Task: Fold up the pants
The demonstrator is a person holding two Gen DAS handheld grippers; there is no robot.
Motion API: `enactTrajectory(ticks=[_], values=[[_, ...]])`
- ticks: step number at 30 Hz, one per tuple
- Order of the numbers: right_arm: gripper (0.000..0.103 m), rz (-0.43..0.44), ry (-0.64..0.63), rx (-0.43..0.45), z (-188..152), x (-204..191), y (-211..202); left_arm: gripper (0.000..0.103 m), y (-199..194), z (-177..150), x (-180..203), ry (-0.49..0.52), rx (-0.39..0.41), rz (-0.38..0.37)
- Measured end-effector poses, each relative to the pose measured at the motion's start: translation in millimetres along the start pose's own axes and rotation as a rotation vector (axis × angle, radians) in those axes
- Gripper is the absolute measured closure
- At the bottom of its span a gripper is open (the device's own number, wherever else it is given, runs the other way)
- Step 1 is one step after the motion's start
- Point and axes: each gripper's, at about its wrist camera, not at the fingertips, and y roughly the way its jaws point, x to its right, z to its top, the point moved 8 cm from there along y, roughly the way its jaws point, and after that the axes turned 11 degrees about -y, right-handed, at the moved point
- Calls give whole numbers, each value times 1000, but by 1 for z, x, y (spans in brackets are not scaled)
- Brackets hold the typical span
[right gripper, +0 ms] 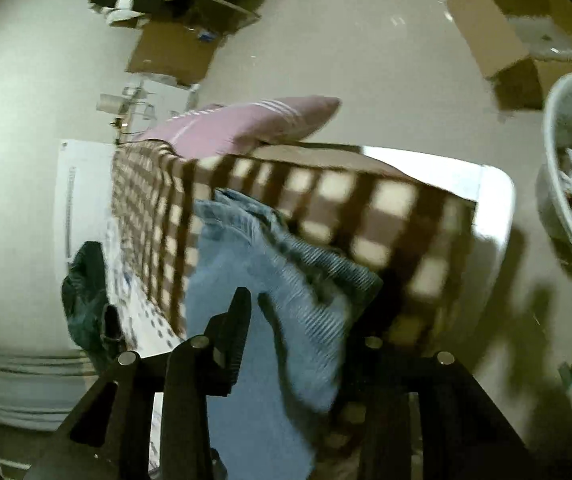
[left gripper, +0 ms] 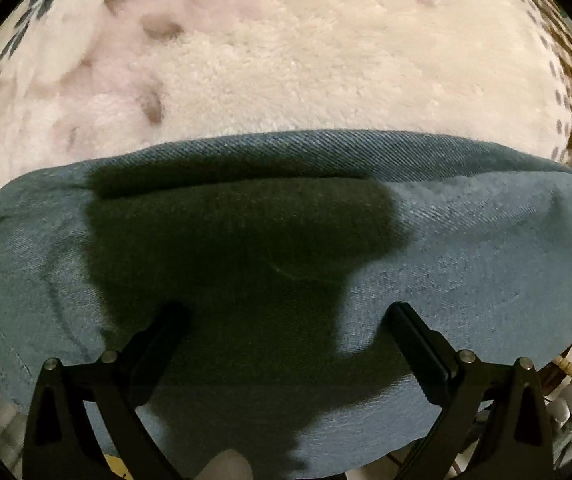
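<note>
We had the jeans point(left gripper: 465, 248) lying on the fleece blanket point(left gripper: 286, 72), their folded edge running straight across it, and our left gripper point(left gripper: 286, 316) pointed steeply down over the denim with its fingers spread wide and nothing between them. Our right gripper point(right gripper: 297, 312) was out past the corner of the bed, its fingers part-way closed around a bunched fold of light blue denim point(right gripper: 246, 280); the far finger was buried in cloth, so we could not tell whether the pads truly pinched it.

To do this fold well, we judged that the left should press flat near the crease to pin the lower layer while the right carried its end over, keeping the fabric taut and the edges aligned so no ridge formed beneath.

The left wrist view alone showed the flat, smooth state of the fold and the blanket's leaf print. The right wrist view alone showed the checked brown blanket point(right gripper: 365, 208), a pink pillow point(right gripper: 246, 120), cardboard boxes point(right gripper: 505, 36) on the floor, and a basket point(right gripper: 565, 152) beside the bed.
</note>
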Motion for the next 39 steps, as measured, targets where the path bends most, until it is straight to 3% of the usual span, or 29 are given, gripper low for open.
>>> enactTrajectory(ticks=[2, 7, 11, 15, 17, 22, 25, 32, 37, 39], values=[[87, -30, -40, 5, 2, -10, 2, 0, -5, 6, -3, -3, -1, -14], [90, -3, -131, 53, -2, -67, -21, 0, -27, 8, -23, -51, 61, -113], [91, 65, -267, 59, -18, -141, -42, 0, -60, 4, -70, -137, 109, -166], [91, 129, -389, 15, -57, -212, -43, 0, -84, 1, -122, -228, 139, -215], [91, 159, -458, -30, -91, -248, -35, 0, -92, 1, -152, -271, 151, -236], [91, 204, -616, -184, -198, -312, 3, 0, -98, -53, -219, -375, 187, -249], [91, 189, -699, -290, -272, -326, 41, 0, -92, -76, -227, -443, 205, -243], [91, 115, -896, -480, -426, -323, 112, 0, -74, -118, -328, -570, 193, -200], [87, -14, -996, -491, -476, -313, 131, 0, -61, -129, -359, -607, 190, -196], [83, -61, -982, -553, -485, -308, 136, 0, -59, -131, -362, -613, 183, -225]])
